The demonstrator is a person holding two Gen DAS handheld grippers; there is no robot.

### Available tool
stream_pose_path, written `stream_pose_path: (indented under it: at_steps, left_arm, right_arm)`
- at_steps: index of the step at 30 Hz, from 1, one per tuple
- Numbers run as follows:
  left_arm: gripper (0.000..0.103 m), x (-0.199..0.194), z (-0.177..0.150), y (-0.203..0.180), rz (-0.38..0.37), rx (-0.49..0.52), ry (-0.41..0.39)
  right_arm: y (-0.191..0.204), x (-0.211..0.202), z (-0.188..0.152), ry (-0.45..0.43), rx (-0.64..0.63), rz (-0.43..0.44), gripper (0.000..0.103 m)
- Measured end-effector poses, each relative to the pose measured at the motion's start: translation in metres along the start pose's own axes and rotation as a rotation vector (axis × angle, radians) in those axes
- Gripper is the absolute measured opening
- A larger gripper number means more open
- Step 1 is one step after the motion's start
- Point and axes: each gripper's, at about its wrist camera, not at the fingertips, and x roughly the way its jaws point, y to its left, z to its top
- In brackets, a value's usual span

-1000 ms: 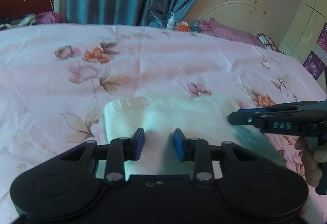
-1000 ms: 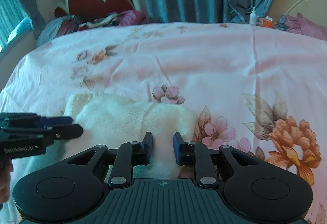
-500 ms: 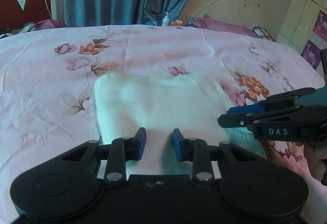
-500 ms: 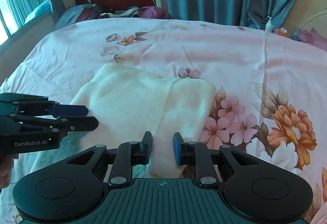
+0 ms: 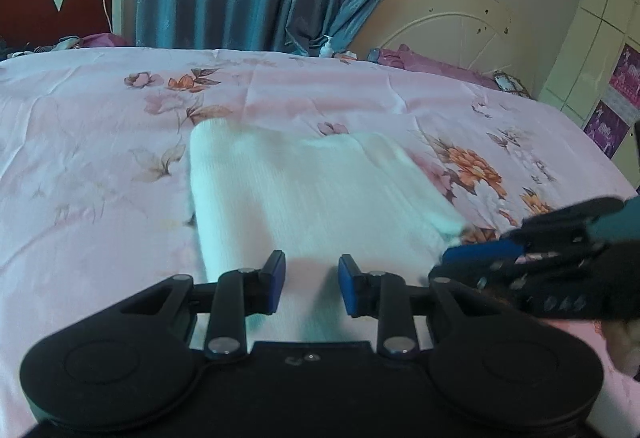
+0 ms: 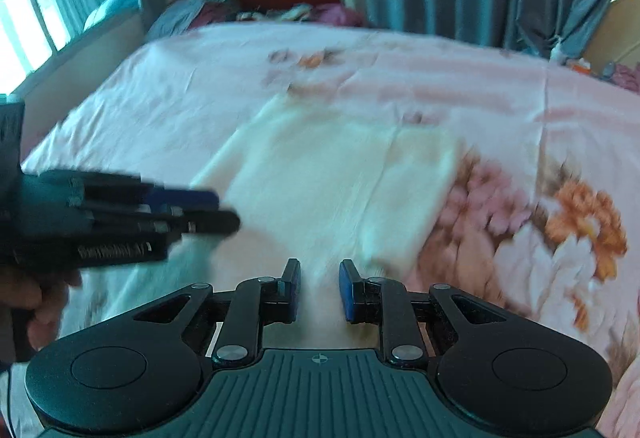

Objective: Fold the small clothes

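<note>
A small cream-white knitted piece of clothing (image 5: 312, 194) is lying flat on the pink flowered bed sheet (image 5: 100, 142), right in front of both tools. It is looking soft, light and floppy, so it is likely going to bend and sag wherever it is lifted. It is probably not going to slip much, because the knit is fuzzy.

The left hand-held gripper (image 5: 311, 287) is sitting over the near edge of the cloth with its blue pads a little way apart; I cannot tell if cloth is caught between them. The right hand-held gripper (image 6: 319, 291) is looking the same, narrow, above the near edge.

The best places to grab are looking like the two near corners, one for each tool.
</note>
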Motion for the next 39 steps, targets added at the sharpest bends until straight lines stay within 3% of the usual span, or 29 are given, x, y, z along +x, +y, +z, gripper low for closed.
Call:
stream_pose_path:
  at_steps: [5,14,17,21,26,39]
  left_arm:
    - [0.029,-0.020,-0.024,-0.008,-0.003,0.026,-0.004]
    - [0.029,-0.035,-0.058,-0.018,0.026,0.017,0.043]
    - [0.029,-0.042,-0.064,-0.020,0.040,0.003,0.046]
    - [0.029,-0.051,-0.067,-0.027,0.046,-0.002,0.039]
    - [0.029,-0.045,-0.072,-0.032,0.071,-0.023,0.056]
    - [0.029,-0.040,-0.079,-0.038,0.124,-0.032,0.039]
  right_arm:
    - [0.005,-0.021,-0.021,-0.016,0.051,0.025,0.021]
    - [0.020,-0.027,-0.057,0.049,-0.045,-0.009,0.021]
    - [0.020,-0.033,-0.061,0.040,-0.045,-0.030,0.021]
    - [0.024,-0.047,-0.063,-0.005,-0.046,0.006,0.021]
    - [0.027,-0.035,-0.072,0.032,-0.059,-0.011,0.021]
    - [0.015,-0.035,-0.085,0.014,0.015,-0.023,0.021]
